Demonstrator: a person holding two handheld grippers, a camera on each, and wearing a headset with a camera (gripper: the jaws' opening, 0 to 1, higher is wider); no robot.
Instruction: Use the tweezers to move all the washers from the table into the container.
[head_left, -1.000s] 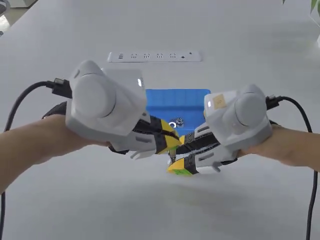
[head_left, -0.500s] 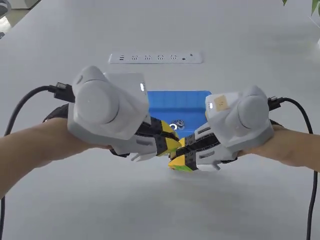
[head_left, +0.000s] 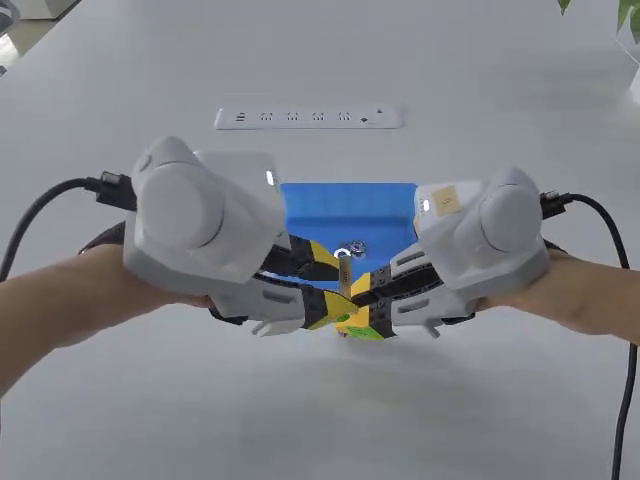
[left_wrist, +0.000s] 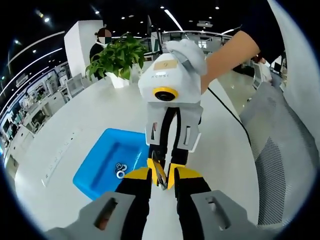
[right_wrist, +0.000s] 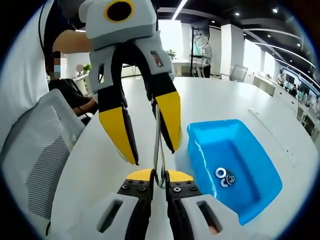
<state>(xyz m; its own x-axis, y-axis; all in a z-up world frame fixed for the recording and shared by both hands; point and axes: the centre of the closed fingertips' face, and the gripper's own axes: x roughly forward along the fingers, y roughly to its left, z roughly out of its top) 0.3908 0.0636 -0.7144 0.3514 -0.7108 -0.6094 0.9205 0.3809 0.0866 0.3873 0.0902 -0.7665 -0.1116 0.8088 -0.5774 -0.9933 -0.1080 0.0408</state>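
Right gripper is clamped on the tweezers. Left gripper is partly spread, one jaw either side of the blades; contact unclear. Washers lie in the blue container, beside the grippers. Judgement: squeeze the blades gently and hold the clamp steady. The right gripper view gives the left jaws' spread; in the head view both housings mostly cover the tweezers.

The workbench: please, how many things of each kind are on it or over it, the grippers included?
Grippers: 2, the left gripper and the right gripper
Tweezers: 1
Blue container: 1
Washers in it: 3, as far as I can tell
Power strip: 1
Potted plant: 1
Total: 9
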